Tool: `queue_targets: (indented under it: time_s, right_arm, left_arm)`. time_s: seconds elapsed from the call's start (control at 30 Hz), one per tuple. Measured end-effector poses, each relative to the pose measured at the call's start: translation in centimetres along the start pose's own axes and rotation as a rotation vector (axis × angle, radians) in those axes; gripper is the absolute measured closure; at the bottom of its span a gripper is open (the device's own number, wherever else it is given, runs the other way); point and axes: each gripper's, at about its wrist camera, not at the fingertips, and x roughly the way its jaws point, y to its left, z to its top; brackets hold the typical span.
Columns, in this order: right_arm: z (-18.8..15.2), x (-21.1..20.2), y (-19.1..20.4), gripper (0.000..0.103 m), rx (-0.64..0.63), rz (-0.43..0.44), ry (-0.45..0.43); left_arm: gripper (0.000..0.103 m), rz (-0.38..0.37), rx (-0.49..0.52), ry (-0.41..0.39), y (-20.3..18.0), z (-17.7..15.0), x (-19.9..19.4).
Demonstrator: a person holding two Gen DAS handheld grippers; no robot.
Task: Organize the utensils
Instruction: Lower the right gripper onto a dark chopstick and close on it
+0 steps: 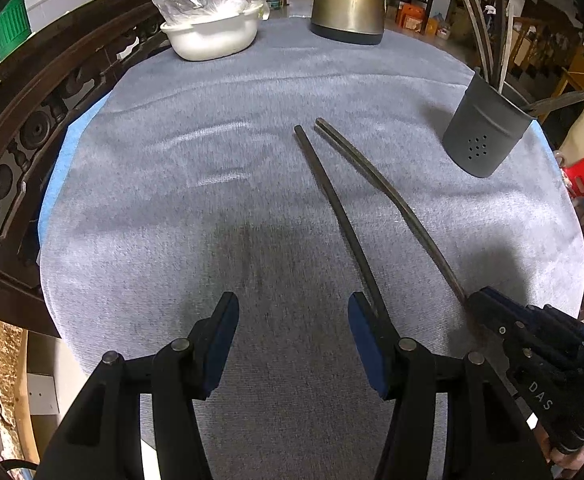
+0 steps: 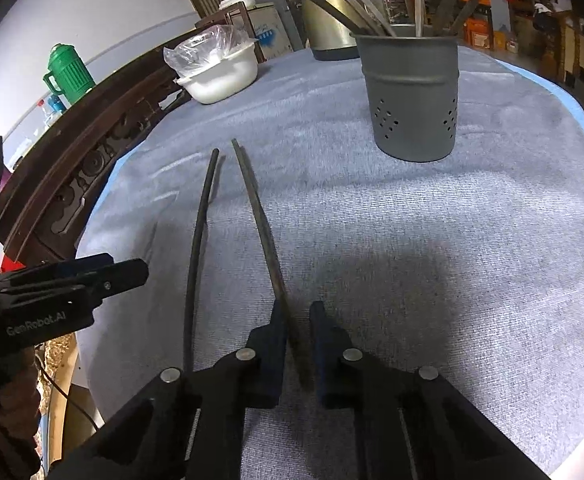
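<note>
Two dark chopsticks lie side by side on the grey-blue cloth [image 1: 211, 220]. The left chopstick [image 1: 332, 208] [image 2: 197, 232] runs past the outside of my left gripper's right finger. My left gripper [image 1: 294, 308] [image 2: 131, 270] stands open over bare cloth. The right chopstick [image 1: 396, 204] [image 2: 261, 224] has its thin near end between the jaws of my right gripper [image 2: 299, 314] [image 1: 474, 306]. Those jaws stand nearly together: the stick lies against the left pad, with a sliver of gap to the right pad. A grey perforated holder [image 1: 488, 132] [image 2: 412, 96] with several utensils stands beyond.
A brass-coloured kettle [image 1: 348, 0] and a white bowl [image 1: 211, 36] with a plastic bag stand at the far edge. A carved dark wooden rail [image 1: 31, 128] borders the left side. A green flask [image 2: 69, 72] sits behind it. A hand [image 1: 564, 460] grips the right tool.
</note>
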Motion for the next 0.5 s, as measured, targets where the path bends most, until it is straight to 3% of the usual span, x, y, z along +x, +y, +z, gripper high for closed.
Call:
queue_targets:
  time_s: [0.5]
  right_arm:
    - [-0.52, -0.01, -0.03, 0.094, 0.03, 0.067, 0.049]
  left_arm:
    - [0.045, -0.022, -0.019, 0.044, 0.48, 0.04, 1.06]
